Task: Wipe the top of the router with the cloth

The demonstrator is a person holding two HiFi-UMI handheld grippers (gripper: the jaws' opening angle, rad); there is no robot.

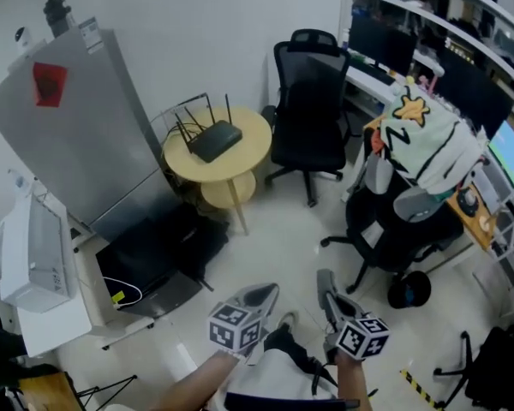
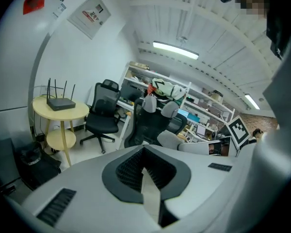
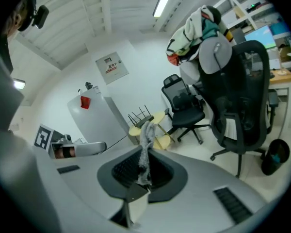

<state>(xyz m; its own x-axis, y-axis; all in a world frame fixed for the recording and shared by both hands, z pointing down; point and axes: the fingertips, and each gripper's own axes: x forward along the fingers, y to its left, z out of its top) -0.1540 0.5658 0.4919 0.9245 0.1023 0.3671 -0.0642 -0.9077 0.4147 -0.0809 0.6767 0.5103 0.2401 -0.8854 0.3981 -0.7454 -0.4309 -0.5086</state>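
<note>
We hold the limp grey cloth (image 3: 145, 141) pinched in the right gripper (image 1: 332, 298) (left gripper (image 1: 261, 296) closed, empty); dragged over the black antennaed router (image 1: 214, 140), that thin pinch could slip.

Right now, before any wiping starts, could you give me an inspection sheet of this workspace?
Surface: round yellow table, across the floor from the person.
Job's things: black router on the tabletop, antennas up; grey cloth in the right gripper.
Clutter: nothing seen on the tabletop besides the router.
Grippers: left gripper, fingers shut, empty; right gripper, fingers shut on the cloth; both held low, away from the table.
Cables: pale cable looping on black gear on the floor left of the table.
Surroundings: black office chair beside the table; grey cabinet to its left; second chair draped with clothing.
</note>
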